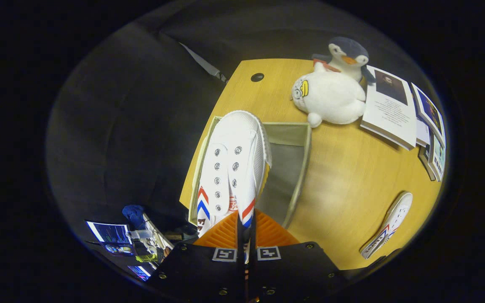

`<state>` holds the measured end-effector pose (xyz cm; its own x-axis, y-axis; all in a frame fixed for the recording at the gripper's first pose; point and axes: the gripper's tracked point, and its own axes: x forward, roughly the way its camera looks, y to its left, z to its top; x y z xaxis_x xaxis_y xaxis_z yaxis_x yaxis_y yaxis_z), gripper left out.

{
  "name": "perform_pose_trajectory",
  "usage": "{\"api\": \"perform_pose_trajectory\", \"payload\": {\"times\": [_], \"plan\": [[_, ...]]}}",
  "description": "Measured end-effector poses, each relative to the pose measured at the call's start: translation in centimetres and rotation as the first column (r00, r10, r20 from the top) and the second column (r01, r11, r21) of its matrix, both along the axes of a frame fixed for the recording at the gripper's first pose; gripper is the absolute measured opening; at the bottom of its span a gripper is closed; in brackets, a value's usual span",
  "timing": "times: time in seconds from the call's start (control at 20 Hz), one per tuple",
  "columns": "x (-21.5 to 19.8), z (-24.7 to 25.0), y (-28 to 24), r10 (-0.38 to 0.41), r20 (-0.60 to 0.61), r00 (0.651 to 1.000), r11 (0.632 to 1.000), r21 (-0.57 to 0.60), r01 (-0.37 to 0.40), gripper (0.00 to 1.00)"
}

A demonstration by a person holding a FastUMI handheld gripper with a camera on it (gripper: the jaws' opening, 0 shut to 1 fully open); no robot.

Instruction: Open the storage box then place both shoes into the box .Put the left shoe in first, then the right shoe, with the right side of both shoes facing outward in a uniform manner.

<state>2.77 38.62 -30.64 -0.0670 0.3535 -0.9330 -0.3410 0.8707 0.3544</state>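
Wooden table (352, 176) against dark cloth wall (133, 118)

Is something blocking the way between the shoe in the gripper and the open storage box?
Nothing visible does. The gripper is shut on the white shoe, held just over the open storage box, whose visible inside looks bare.

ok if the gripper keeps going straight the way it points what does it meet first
Likely the open box. The gripper is shut on a shoe, whose toe leads over the box's mouth, so the shoe would probably reach the box's inside or far wall first. Depth is unclear.
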Motion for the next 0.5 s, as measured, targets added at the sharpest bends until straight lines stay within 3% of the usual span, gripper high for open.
{"api": "perform_pose_trajectory", "payload": {"times": [0.5], "plan": [[0.4, -3.5, 3.2, 0.061, 0.004, 0.998, 0.995, -0.074, -0.061, 0.03]]}}
